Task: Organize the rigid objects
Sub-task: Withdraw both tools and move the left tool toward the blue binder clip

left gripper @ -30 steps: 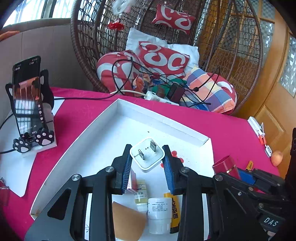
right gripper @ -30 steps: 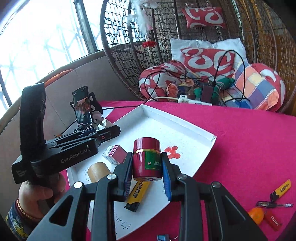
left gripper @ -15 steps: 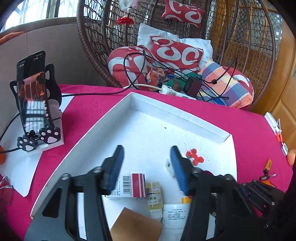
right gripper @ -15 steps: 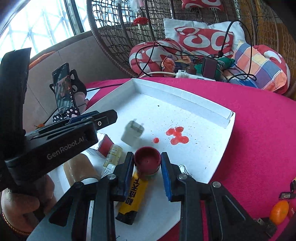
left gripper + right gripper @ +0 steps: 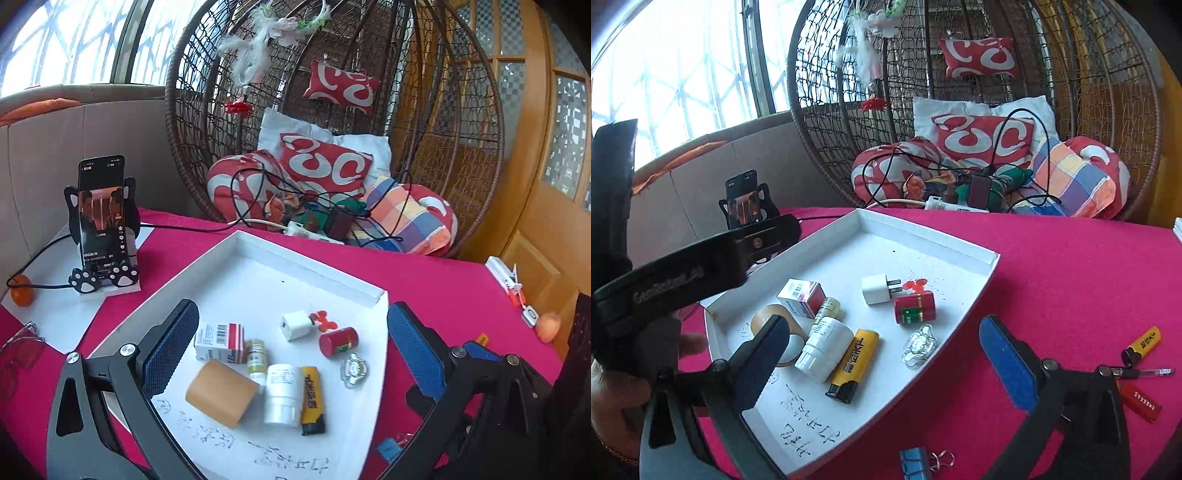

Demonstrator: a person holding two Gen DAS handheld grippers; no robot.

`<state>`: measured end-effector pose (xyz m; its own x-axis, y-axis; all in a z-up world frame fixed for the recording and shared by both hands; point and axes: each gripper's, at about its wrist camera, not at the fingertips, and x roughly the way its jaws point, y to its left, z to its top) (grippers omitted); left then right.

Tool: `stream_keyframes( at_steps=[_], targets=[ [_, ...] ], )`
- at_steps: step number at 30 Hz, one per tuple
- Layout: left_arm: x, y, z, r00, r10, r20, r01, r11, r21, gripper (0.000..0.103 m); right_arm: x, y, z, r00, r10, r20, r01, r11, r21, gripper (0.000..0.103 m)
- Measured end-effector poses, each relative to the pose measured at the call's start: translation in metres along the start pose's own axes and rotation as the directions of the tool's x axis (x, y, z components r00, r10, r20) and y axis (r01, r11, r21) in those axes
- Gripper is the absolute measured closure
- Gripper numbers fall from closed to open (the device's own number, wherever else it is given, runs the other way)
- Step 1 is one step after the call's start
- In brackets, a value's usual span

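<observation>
A white tray (image 5: pixel 310 269) (image 5: pixel 923 236) on the pink table holds a white charger plug (image 5: pixel 295 325) (image 5: pixel 876 289), a red tin (image 5: pixel 338 341) (image 5: pixel 915 307) on its side, a red-white box (image 5: pixel 219 341) (image 5: pixel 801 297), a tape roll (image 5: pixel 221 398) (image 5: pixel 775 319), a white bottle (image 5: pixel 283 393) (image 5: pixel 823 349), a yellow lighter (image 5: pixel 312 398) (image 5: pixel 854 363) and a clear trinket (image 5: pixel 354 369) (image 5: pixel 919 345). My left gripper (image 5: pixel 291 354) is open and empty above the tray. My right gripper (image 5: pixel 882 365) is open and empty above the tray's near right side.
A phone on a paw stand (image 5: pixel 101 221) stands left of the tray. On the cloth to the right lie another lighter (image 5: pixel 1143 345), a pen (image 5: pixel 1145 372), a red item (image 5: pixel 1139 400) and a blue binder clip (image 5: pixel 918 463). A wicker chair with cushions (image 5: pixel 332 166) and cables is behind.
My left gripper let go of the charger plug and my right let go of the red tin, both now lying in the tray. Both grippers opened wide and drew back upward.
</observation>
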<state>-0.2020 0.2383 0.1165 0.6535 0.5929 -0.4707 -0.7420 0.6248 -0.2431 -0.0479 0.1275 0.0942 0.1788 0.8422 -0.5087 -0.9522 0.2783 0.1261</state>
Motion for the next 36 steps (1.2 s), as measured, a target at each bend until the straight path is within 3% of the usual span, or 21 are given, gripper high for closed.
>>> stream_keyframes(
  at_steps=[3,6,10,13,15,17,18,22,25,29,33,36],
  targets=[
    [-0.018,-0.016,-0.007,0.997,-0.079,0.012,0.079,0.997,0.020,0.000,-0.028,-0.019,-0.003,0.995,-0.063,0.074,0.061,0.998,0.028,0.000],
    [-0.027,-0.030,-0.013,0.992,-0.124,0.015,0.123,0.991,0.045,0.000,-0.063,-0.045,-0.006,0.973,-0.137,0.184,0.118,0.987,0.110,0.000],
    [-0.027,-0.043,-0.018,0.989,-0.146,0.000,0.146,0.986,0.083,0.000,-0.118,-0.082,-0.005,0.905,-0.243,0.350,0.160,0.955,0.250,0.000],
    [-0.023,-0.046,-0.024,0.986,-0.168,-0.024,0.169,0.981,0.092,0.000,-0.152,-0.109,-0.006,0.857,-0.270,0.438,0.110,0.928,0.356,0.000],
    [-0.020,-0.047,-0.029,0.975,-0.217,-0.055,0.221,0.970,0.099,0.000,-0.161,-0.130,-0.007,0.871,-0.274,0.408,0.076,0.896,0.438,0.000],
    [-0.020,-0.046,-0.036,0.946,-0.311,-0.087,0.320,0.941,0.109,0.000,-0.158,-0.149,-0.010,0.904,-0.240,0.353,0.037,0.868,0.495,0.000],
    [-0.020,-0.046,-0.039,0.932,-0.346,-0.107,0.357,0.927,0.116,0.000,-0.158,-0.156,-0.015,0.909,-0.241,0.339,0.036,0.858,0.513,0.000],
    [-0.021,-0.051,-0.051,0.896,-0.409,-0.172,0.437,0.882,0.177,0.000,-0.163,-0.169,-0.038,0.882,-0.340,0.326,0.112,0.824,0.556,0.000],
    [-0.015,-0.063,-0.065,0.848,-0.460,-0.266,0.518,0.826,0.223,0.000,-0.168,-0.179,-0.051,0.882,-0.351,0.314,0.103,0.795,0.598,0.000],
    [-0.009,-0.089,-0.086,0.819,-0.451,-0.354,0.553,0.784,0.281,0.000,-0.170,-0.181,-0.055,0.883,-0.344,0.319,0.092,0.794,0.601,0.000],
    [0.002,-0.113,-0.100,0.798,-0.437,-0.416,0.572,0.767,0.291,0.000,-0.170,-0.176,-0.056,0.881,-0.342,0.328,0.104,0.814,0.571,0.000],
    [0.011,-0.129,-0.108,0.807,-0.402,-0.433,0.555,0.766,0.324,0.000,-0.167,-0.178,-0.059,0.888,-0.333,0.318,0.102,0.816,0.569,0.000]
  ],
)
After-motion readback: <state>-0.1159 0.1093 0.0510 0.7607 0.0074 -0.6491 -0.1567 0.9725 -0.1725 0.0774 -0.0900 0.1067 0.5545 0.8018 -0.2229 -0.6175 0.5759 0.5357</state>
